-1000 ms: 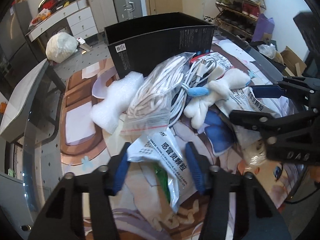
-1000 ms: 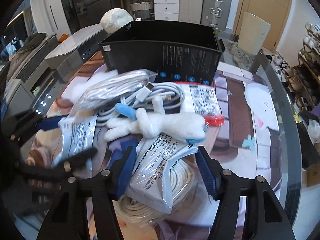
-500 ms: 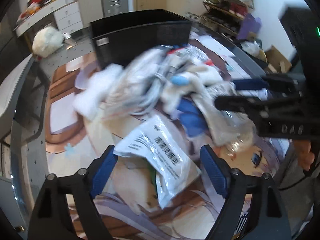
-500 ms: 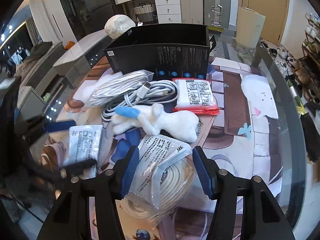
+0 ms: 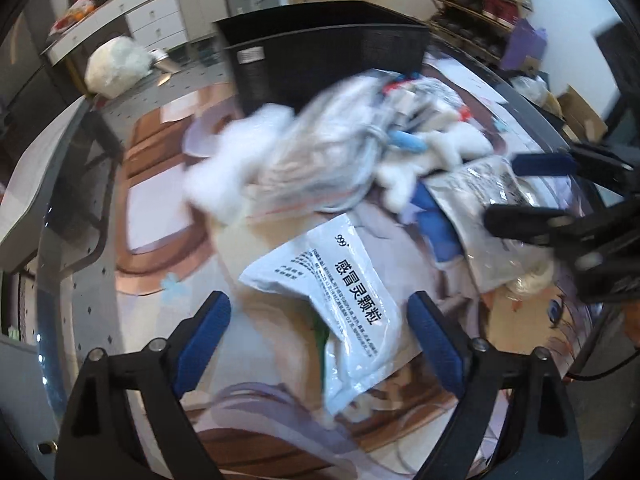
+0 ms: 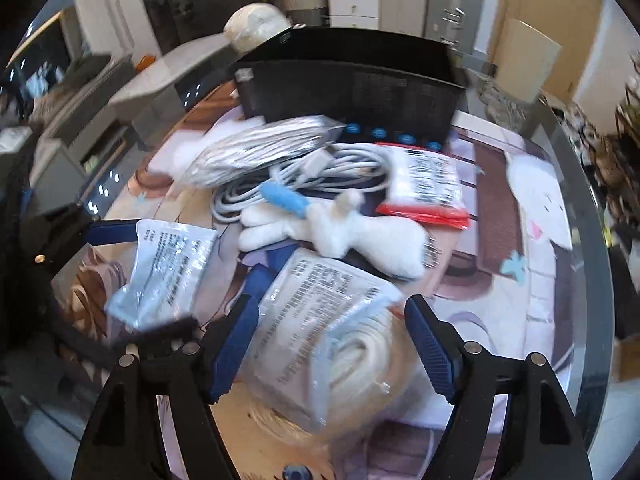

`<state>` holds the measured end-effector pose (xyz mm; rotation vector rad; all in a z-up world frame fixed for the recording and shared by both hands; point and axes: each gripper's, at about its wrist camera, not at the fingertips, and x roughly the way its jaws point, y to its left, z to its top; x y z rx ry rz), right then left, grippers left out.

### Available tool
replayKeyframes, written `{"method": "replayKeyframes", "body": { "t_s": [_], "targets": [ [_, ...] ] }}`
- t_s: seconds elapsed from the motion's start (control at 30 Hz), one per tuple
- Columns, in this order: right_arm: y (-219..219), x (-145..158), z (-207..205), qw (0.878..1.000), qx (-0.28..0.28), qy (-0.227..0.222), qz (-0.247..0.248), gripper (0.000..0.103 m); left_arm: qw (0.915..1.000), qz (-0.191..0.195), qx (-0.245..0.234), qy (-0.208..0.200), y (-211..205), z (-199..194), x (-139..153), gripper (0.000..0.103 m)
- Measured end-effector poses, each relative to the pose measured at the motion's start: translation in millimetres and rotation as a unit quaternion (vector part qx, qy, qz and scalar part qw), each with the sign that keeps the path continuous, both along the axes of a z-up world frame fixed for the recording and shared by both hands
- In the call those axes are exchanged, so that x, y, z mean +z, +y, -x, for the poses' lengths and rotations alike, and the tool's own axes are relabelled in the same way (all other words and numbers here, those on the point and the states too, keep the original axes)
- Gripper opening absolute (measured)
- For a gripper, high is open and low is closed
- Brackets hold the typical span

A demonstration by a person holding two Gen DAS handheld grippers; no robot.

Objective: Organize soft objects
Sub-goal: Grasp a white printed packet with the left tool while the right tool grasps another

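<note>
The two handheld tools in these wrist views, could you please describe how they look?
Both are alike. The left tool has angular matte black arms with small silver screw heads and two fingers faced with ribbed blue pads. The right tool is built the same way. A thin black cable trails below the right tool in the left wrist view.

Left tongs [image 5: 320,320] angled steeply down, jaws opening wide, right tongs [image 6: 330,338] likewise tilted down, jaws opening
</note>
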<state>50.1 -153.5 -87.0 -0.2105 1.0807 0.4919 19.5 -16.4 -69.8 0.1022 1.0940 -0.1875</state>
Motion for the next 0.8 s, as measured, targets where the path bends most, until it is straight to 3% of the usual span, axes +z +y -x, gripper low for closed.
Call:
{"method": "replayKeyframes", "body": {
  "t_s": [0.2,0.43,0.5,0.53,0.6,0.7,0.73,0.77,0.8],
  "targets": [
    [-21,10,-3,0.989,0.000,0.087,-0.117,0.077,0.9999,0.007,-0.009,-0.003,-2,4,6,0.090],
    [25,1,-5,0.996,0.011,0.063,-0.063,0.077,0.9998,0.014,0.010,0.005,10,6,4,0.090],
    [41,-3,-2,0.999,0.027,0.036,-0.021,0.066,0.9997,0.018,0.014,0.007,11,5,2,0.090],
    [48,-4,1,0.999,0.037,0.020,0.005,0.047,0.9996,0.022,0.014,0.009,11,4,1,0.090],
    [54,-7,7,0.998,0.052,-0.005,0.038,0.041,0.9996,0.025,0.010,0.011,8,3,0,0.090],
    [52,-5,10,0.998,0.058,-0.010,0.035,0.030,0.9999,0.010,-0.003,0.003,-5,-2,-3,0.088],
    [47,-3,11,0.998,0.056,-0.011,0.032,0.029,0.9999,0.006,-0.007,-0.005,-9,-3,-1,0.077],
    [44,-2,12,0.998,0.053,-0.014,0.030,0.027,0.9997,0.009,-0.014,-0.016,-12,-3,1,0.050],
    [41,0,13,0.998,0.050,-0.017,0.029,0.027,0.9995,0.008,-0.021,-0.022,-14,-3,3,0.036]
  ]
}}
